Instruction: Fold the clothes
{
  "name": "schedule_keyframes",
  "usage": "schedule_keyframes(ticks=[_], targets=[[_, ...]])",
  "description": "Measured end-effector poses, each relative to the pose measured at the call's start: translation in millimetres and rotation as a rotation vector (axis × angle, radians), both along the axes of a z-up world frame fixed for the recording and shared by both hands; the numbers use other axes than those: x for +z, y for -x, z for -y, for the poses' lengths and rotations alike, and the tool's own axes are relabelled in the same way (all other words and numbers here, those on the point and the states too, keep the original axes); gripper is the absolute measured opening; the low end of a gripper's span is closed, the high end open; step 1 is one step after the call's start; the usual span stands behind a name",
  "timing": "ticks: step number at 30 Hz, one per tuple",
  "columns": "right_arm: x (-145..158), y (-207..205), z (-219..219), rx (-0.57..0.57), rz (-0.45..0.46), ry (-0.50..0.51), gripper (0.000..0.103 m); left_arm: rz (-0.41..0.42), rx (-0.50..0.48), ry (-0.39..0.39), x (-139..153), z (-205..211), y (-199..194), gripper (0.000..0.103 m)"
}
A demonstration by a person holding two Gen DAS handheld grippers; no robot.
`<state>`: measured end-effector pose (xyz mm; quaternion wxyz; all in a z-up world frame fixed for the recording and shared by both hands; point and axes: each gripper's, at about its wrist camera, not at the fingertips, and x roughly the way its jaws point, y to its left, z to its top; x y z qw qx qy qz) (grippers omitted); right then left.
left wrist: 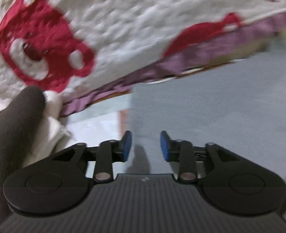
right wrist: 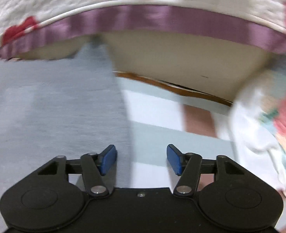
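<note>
A grey-blue garment (left wrist: 210, 112) lies flat on the surface below both grippers; it also shows in the right wrist view (right wrist: 55, 106). My left gripper (left wrist: 145, 145) is open and empty just above its left edge. My right gripper (right wrist: 142, 159) is open and empty above the garment's right edge, over a pale checked surface (right wrist: 154, 116). Both views are motion-blurred.
A white quilt (left wrist: 123, 29) with red bear prints and a purple frill (right wrist: 143, 19) hangs across the top of both views. A dark-gloved hand (left wrist: 12, 128) holds white cloth at the left. A floral cloth (right wrist: 275, 128) lies at the right. A brown wooden edge (right wrist: 172, 87) runs behind.
</note>
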<state>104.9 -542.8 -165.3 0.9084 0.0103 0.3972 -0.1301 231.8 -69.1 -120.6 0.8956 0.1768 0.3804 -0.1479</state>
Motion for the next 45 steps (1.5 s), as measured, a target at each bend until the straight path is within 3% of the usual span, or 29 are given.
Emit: schedule_keyframes(ticks=[4, 6, 9, 17, 19, 21, 24, 29, 33, 35, 37, 41, 45], targets=[[11.2, 21.5, 0.5, -0.085, 0.129, -0.215, 0.063, -0.106, -0.209, 0.104, 8.3, 14.3, 55.7, 0.042], [7.5, 20.3, -17.6, -0.05, 0.134, -0.282, 0.063, -0.197, -0.269, 0.154, 6.1, 19.4, 78.5, 0.046], [13.7, 38.9, -19.7, -0.025, 0.141, -0.258, 0.063, -0.257, -0.37, 0.139, 2.1, 34.2, 109.0, 0.046], [31.5, 90.7, -22.4, 0.037, 0.16, -0.182, 0.065, -0.243, -0.736, -0.012, 21.4, 129.0, 155.3, 0.045], [35.9, 103.7, -23.0, 0.052, 0.165, -0.163, 0.065, -0.269, -0.892, 0.023, 31.4, 161.6, 162.5, 0.043], [44.6, 145.5, -7.4, -0.03, 0.185, -0.128, 0.065, -0.252, -0.976, 0.059, 41.2, 192.4, 165.5, 0.044], [56.0, 222.7, 26.5, -0.226, 0.198, -0.113, 0.065, -0.167, -0.948, 0.064, 47.1, 240.9, 167.0, 0.041], [58.5, 320.0, 88.2, -0.555, 0.151, -0.005, 0.065, -0.21, -0.861, 0.204, 38.0, 305.7, 172.8, 0.041], [45.1, 360.5, 133.7, -0.737, 0.231, -0.153, 0.065, -0.271, -0.826, 0.362, 20.6, 343.9, 199.9, 0.042], [35.5, 357.9, 145.0, -0.73, 0.266, -0.188, 0.065, -0.26, -0.895, 0.451, 22.6, 347.9, 224.9, 0.042], [27.6, 350.6, 155.5, -0.724, 0.28, -0.214, 0.065, -0.233, -0.902, 0.44, 24.3, 350.9, 247.8, 0.042], [24.7, 336.3, 159.0, -0.71, 0.288, -0.271, 0.065, -0.352, -0.827, 0.43, 8.6, 351.7, 262.8, 0.044], [20.3, 323.8, 141.3, -0.634, 0.261, -0.279, 0.064, -0.388, -0.753, 0.386, -8.8, 354.4, 267.2, 0.044]])
